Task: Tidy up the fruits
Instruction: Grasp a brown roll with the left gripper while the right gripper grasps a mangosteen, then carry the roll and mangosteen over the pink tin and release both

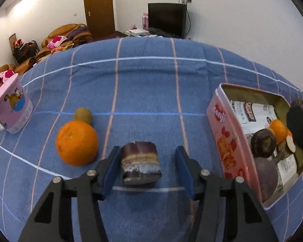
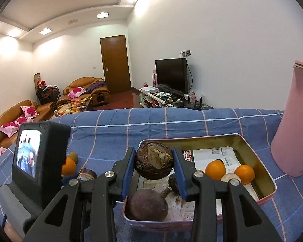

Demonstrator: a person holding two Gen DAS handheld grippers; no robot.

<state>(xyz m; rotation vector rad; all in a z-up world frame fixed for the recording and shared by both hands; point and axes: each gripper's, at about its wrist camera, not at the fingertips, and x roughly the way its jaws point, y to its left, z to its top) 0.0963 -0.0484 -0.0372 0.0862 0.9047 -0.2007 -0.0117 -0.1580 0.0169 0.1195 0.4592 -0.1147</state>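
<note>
Blue pads of the left claw (image 1: pixel 147 170) are seen spread wide to either side of a dark cut sugarcane piece (image 1: pixel 139 164) lying on the blue checked bedspread (image 1: pixel 147 84); nothing is gripped, and a grasp appears to be in preparation. Its long axis runs roughly away from the camera, cut end nearest. The right claw (image 2: pixel 154 170) is closed on a round, brown, scaly fruit (image 2: pixel 154 162), held above the near end of the pink tin (image 2: pixel 269 176), presumably for release into it. A large purple fruit (image 2: pixel 147 206) and two small oranges (image 2: pixel 215 169) already lie inside. Farther left on the bedspread, a large orange (image 1: pixel 77 142) and a kiwi (image 1: pixel 83 115) remain, touching or nearly so.
</note>
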